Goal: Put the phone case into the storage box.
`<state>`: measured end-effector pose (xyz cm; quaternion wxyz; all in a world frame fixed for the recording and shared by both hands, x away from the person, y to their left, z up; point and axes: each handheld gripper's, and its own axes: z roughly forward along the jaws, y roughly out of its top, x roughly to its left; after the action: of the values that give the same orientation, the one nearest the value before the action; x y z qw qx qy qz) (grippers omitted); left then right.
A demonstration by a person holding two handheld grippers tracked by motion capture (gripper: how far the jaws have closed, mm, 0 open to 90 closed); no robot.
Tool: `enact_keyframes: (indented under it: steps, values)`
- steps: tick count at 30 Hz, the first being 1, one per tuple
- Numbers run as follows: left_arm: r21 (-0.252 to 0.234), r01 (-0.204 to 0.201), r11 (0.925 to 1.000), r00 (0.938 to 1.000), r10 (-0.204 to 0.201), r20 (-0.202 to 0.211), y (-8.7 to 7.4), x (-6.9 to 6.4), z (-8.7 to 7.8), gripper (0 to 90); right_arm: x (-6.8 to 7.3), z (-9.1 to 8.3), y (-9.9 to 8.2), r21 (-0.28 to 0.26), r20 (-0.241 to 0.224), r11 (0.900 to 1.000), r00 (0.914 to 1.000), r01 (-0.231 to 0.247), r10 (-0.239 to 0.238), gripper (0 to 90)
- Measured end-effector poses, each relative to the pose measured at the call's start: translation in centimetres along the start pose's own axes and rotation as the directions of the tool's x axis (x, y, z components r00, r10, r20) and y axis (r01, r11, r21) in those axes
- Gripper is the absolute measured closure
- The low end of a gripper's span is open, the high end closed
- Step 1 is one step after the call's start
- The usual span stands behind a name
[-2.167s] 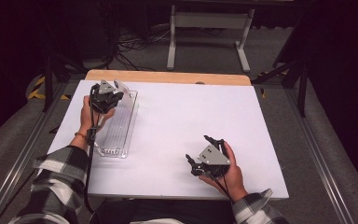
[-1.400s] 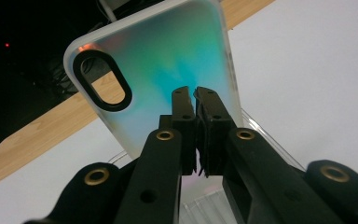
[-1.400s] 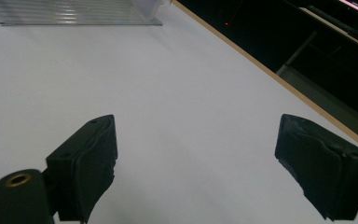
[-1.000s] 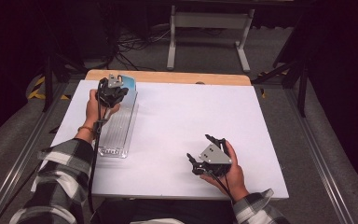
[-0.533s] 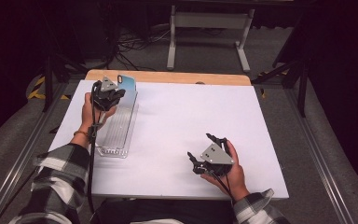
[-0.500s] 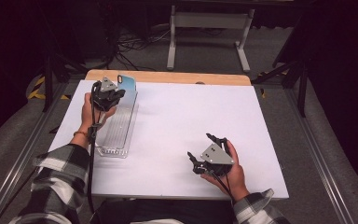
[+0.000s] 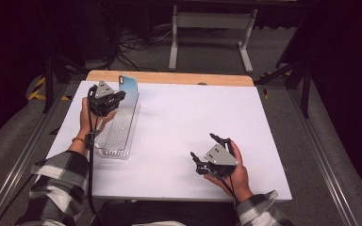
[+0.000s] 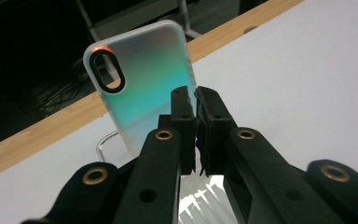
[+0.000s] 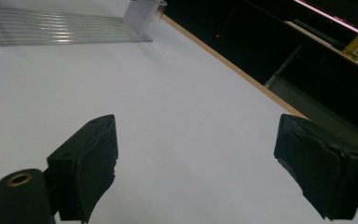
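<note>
Since the earlier frame, the left gripper (image 7: 115,100) was drawn back a little toward the person, its jaws nearly pressed together with a thin gap and nothing pinched. The phone case (image 8: 142,88) was left standing upright at the far end of the clear ribbed tray (image 7: 118,136), long axis vertical, camera cutout uppermost. The right gripper (image 7: 206,149) was held spread wide over the white table (image 7: 193,113)

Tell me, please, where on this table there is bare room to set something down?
The white tabletop lies bare between the clear rack and the right gripper, and along its far right edge. It is crowded at the rack, where the left gripper holds the phone case.
</note>
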<state>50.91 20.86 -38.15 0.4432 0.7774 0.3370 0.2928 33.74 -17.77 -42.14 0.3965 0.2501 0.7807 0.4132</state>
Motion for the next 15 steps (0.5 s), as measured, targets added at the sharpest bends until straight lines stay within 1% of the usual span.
enact_keyframes:
  steps: [1,5,11,15]
  values:
    - [-0.002,0.003,1.0000,1.0000,-0.003,0.003,0.0,0.0,-0.1,85.3,0.0,0.0,0.0,0.000,0.000,1.0000,1.0000,0.000,0.000,14.1]
    - [-0.012,-0.006,0.9999,0.9999,0.006,0.014,-0.2,-0.2,-0.6,84.4,-0.2,-0.1,0.0,-0.005,0.002,1.0000,1.0000,-0.004,0.004,14.3]
    - [-0.038,-0.013,0.9992,0.9998,0.014,0.017,-0.6,-0.8,-1.4,82.4,-0.4,-0.1,0.1,-0.011,0.014,0.9999,0.9999,-0.009,0.009,14.5]
    - [-0.055,-0.011,0.9984,0.9996,0.012,0.025,-0.6,-1.0,-1.8,81.7,-0.5,-0.2,0.0,-0.010,0.016,0.9998,0.9998,-0.015,0.015,14.5]
